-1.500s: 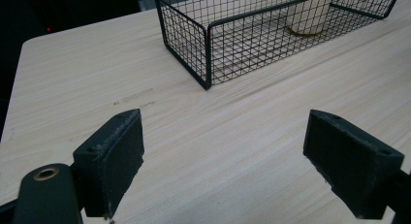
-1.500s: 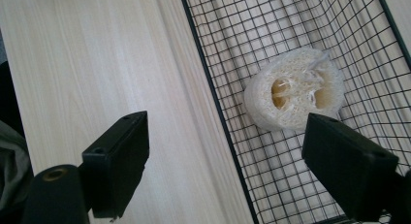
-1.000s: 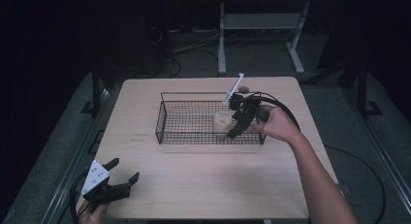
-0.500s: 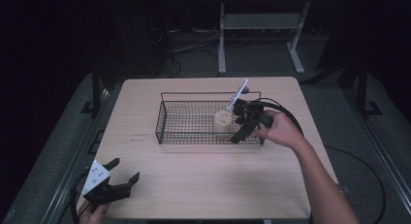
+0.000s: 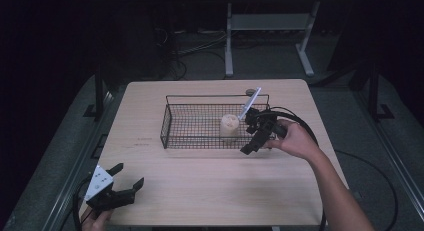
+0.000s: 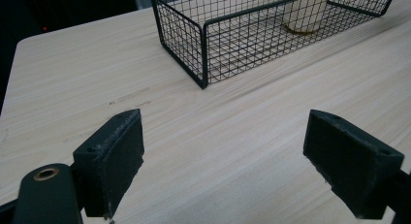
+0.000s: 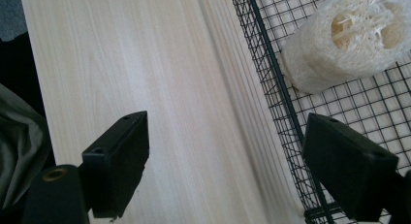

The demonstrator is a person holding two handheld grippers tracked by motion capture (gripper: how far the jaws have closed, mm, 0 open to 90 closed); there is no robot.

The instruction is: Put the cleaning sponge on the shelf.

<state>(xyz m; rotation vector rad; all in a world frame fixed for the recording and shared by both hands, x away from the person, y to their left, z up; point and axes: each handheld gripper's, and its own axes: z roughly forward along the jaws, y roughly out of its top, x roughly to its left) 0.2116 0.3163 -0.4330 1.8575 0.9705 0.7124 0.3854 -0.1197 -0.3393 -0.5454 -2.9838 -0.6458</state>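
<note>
A pale loofah piece (image 5: 229, 125) stands upright inside the black wire basket (image 5: 175, 122), toward its right end; the right gripper view looks down on the same loofah (image 7: 349, 37) and the basket rim (image 7: 271, 73). My right gripper (image 5: 248, 147) hovers open just outside the basket's near right corner, nothing between its jaws (image 7: 223, 170). My left gripper (image 5: 126, 177) rests open at the table's near left corner, apart from the basket (image 6: 203, 44). The loofah's base (image 6: 303, 13) shows through the mesh there.
The light wooden table (image 5: 210, 191) has free room in front of the basket and at its left. A small dark round object (image 5: 249, 92) lies behind the basket. Cables and a metal stand are on the floor beyond the table.
My right gripper has let go of the loofah, which now stands in the basket, and has drawn back over the near wall toward the person. The left gripper has stayed put.
</note>
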